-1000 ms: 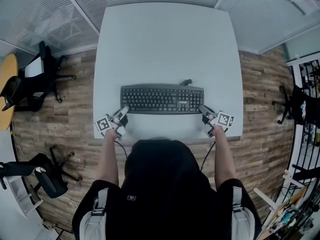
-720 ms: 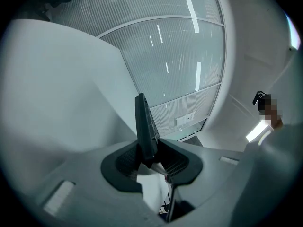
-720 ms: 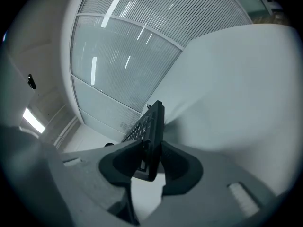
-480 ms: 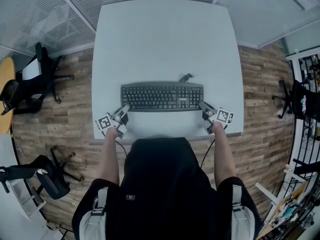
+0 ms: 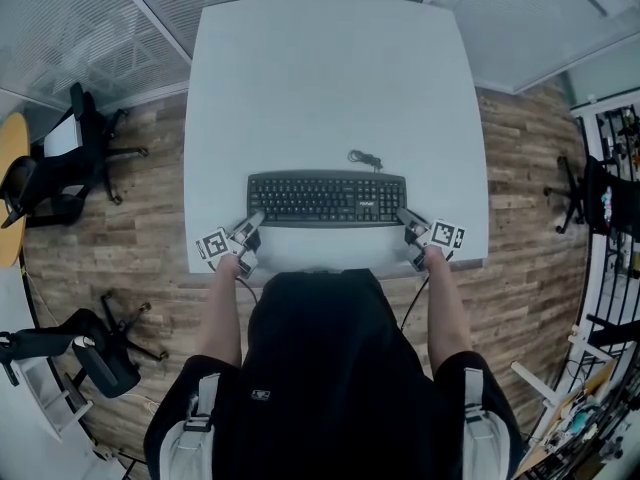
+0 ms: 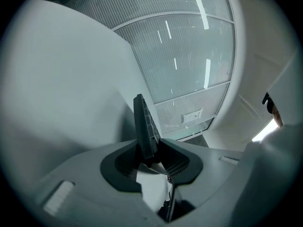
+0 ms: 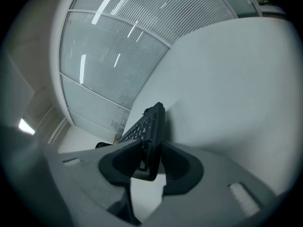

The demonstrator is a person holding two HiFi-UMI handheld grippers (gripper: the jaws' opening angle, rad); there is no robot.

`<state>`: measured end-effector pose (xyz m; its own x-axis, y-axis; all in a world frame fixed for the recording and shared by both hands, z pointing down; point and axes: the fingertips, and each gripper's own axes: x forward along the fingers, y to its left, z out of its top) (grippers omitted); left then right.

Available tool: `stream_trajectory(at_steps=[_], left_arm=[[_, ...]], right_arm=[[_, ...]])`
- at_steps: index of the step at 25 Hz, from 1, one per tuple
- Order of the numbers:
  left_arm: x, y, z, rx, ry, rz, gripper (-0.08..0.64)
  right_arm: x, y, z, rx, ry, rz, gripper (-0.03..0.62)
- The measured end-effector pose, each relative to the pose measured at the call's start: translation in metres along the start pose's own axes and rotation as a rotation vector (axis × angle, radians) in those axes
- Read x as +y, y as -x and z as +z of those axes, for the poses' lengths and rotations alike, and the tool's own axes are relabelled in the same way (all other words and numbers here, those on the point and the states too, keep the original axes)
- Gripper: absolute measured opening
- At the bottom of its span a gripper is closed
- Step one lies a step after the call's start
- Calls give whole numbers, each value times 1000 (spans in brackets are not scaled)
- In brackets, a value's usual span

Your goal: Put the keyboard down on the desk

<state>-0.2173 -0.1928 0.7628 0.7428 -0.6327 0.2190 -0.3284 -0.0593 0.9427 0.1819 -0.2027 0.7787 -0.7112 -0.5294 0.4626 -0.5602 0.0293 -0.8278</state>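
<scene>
Both of my grippers are on the keyboard [image 5: 327, 199], one at each short end.

- Left gripper [image 5: 250, 221]: in the left gripper view the keyboard's end edge stands between the dark pads, and the jaws are closed onto it at a narrow gap.
- Right gripper [image 5: 403, 218]: in the right gripper view the jaws clamp the other end the same way. The key rows run away from the camera.
- Keyboard position: it lies level over the near part of the white desk [image 5: 330, 78], long side parallel to the near edge and keys up. I cannot tell whether its underside touches the desktop.
- Cable [image 5: 365, 158]: a short dark curl on the desk just behind the keyboard's far edge, right of centre.
- Writing: there is a pale patch among the right-hand keys [image 5: 368, 208], too small to read. The marker cubes [image 5: 212, 247] carry black-and-white square patterns and no letters. A small mark on the back of the person's dark top [image 5: 261, 395] is illegible. A light plate on the far wall [image 6: 191, 116] in the left gripper view is also unreadable.
- Surroundings: wood-plank floor [image 5: 130, 228], with black office chairs [image 5: 80, 158] off to the left.
</scene>
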Motion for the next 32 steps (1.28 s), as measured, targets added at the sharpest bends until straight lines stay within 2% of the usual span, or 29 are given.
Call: stream_trajectory(at_steps=[2, 7, 11, 14, 17, 21, 26, 32], left_arm=[[6, 2, -2, 11, -28, 20, 107], [8, 4, -7, 21, -19, 21, 110], [13, 6, -7, 40, -25, 75, 115], [15, 3, -4, 49, -29, 103, 117], [18, 2, -6, 47, 7, 133, 118], [23, 0, -8, 60, 14, 185, 125], [27, 3, -14, 71, -33, 292, 150], [29, 6, -14, 28, -134, 389, 173]], right_arm=[[-5, 1, -7, 1, -16, -4, 129], [-10, -2, -16, 23, -21, -14, 130], [-9, -3, -18, 26, -16, -33, 130], [-11, -7, -18, 27, -14, -65, 129], [-13, -8, -17, 28, 3, -105, 130], [-17, -7, -15, 17, 53, -157, 133], [-20, -4, -16, 6, 124, -234, 147], [-23, -3, -15, -29, 189, -316, 156]])
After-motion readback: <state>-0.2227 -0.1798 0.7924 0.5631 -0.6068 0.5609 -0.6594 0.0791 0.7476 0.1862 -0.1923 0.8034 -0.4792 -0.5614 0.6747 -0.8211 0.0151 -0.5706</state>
